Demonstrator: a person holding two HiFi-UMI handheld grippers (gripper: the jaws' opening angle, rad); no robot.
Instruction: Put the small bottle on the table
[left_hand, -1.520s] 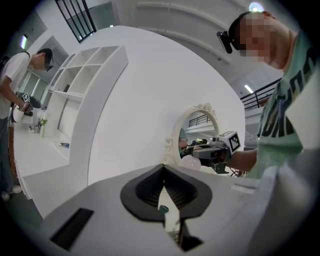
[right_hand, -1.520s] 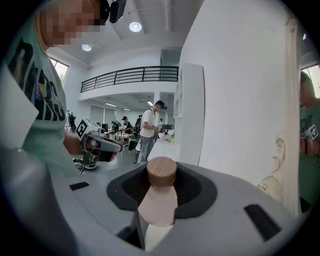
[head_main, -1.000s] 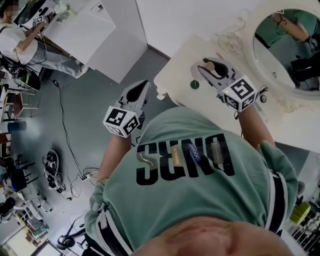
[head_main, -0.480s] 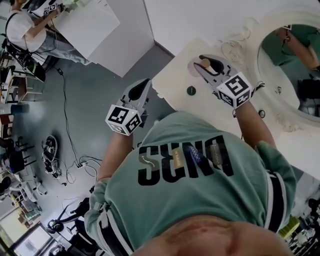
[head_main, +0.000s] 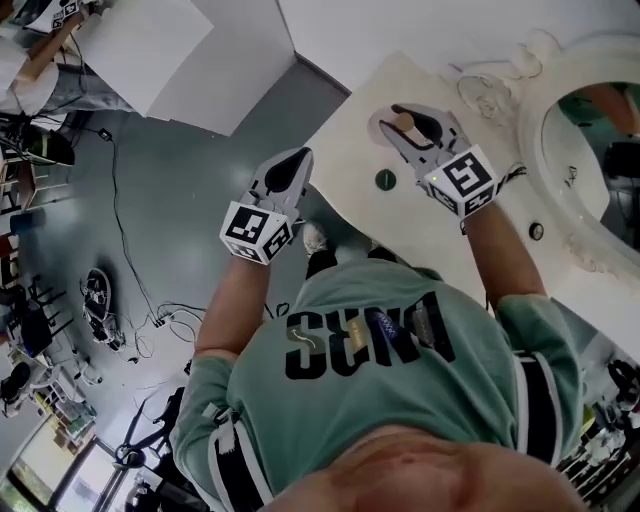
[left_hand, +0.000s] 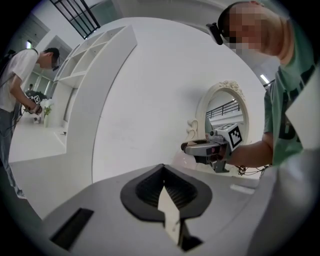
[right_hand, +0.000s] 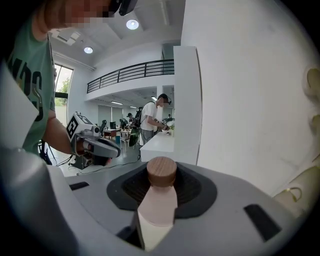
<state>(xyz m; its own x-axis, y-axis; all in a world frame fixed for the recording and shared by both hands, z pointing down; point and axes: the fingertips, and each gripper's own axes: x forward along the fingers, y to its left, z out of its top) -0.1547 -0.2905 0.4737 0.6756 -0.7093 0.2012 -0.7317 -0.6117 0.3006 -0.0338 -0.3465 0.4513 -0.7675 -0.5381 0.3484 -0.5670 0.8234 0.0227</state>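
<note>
The small pale bottle (right_hand: 158, 210) with a round wooden cap stands between the jaws of my right gripper (right_hand: 162, 186), which is shut on it. From the head view, that right gripper (head_main: 416, 120) holds the bottle (head_main: 403, 124) over the far left part of the white table (head_main: 440, 235). How high the bottle is above the top I cannot tell. My left gripper (head_main: 290, 168) hangs over the grey floor, just left of the table's edge. Its jaws meet at the tips with nothing between them, as the left gripper view (left_hand: 164, 172) shows.
A small dark green round thing (head_main: 385, 180) lies on the table near the right gripper. An oval mirror in an ornate white frame (head_main: 545, 60) stands at the table's right. Cables (head_main: 130, 250) run over the floor. A white counter (head_main: 150, 50) and another person (head_main: 35, 55) are far left.
The head camera has shifted, so the table sits a little further left in view. The right gripper keeps the bottle over the same table corner. The left gripper has edged closer to the table.
</note>
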